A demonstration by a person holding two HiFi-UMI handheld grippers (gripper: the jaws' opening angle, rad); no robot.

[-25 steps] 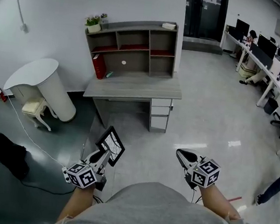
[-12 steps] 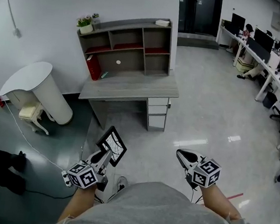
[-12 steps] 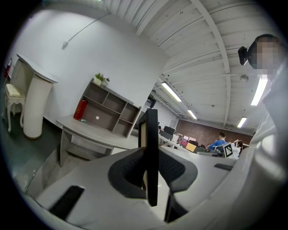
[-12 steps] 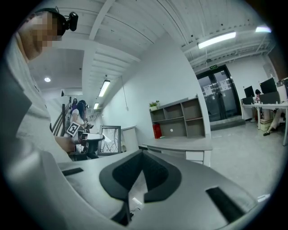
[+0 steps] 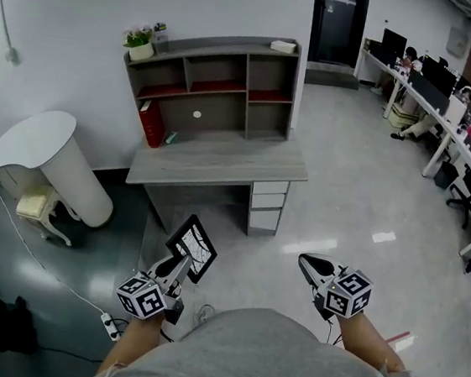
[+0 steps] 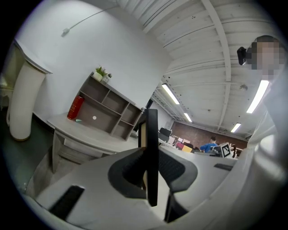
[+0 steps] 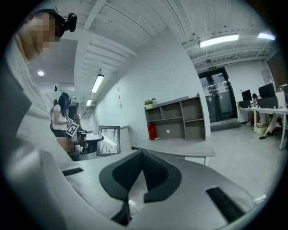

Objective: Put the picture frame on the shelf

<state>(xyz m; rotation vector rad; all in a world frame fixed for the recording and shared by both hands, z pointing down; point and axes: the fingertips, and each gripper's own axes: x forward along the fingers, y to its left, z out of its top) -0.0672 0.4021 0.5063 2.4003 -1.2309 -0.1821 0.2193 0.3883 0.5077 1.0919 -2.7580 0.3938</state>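
Note:
My left gripper (image 5: 180, 267) is shut on a black picture frame (image 5: 191, 247), which stands up from its jaws over the floor in front of the desk. In the left gripper view the frame (image 6: 152, 152) shows edge-on between the jaws. From the right gripper view the frame (image 7: 109, 140) faces the camera at the left. My right gripper (image 5: 311, 265) is shut with nothing in it, level with the left one. The grey shelf unit (image 5: 216, 88) with open compartments stands on the back of the desk, against the wall, well ahead of both grippers.
A grey desk (image 5: 218, 158) with drawers carries the shelf. A red object (image 5: 151, 122) and a potted plant (image 5: 138, 42) sit on the shelf. A white rounded cabinet (image 5: 48, 162) stands at the left. Cables and a power strip (image 5: 109, 323) lie on the floor. Office desks with seated people (image 5: 437, 88) are at the right.
The desk and shelf have drifted a little in the head view as the person moves. Both grippers keep their places and the frame stays held.

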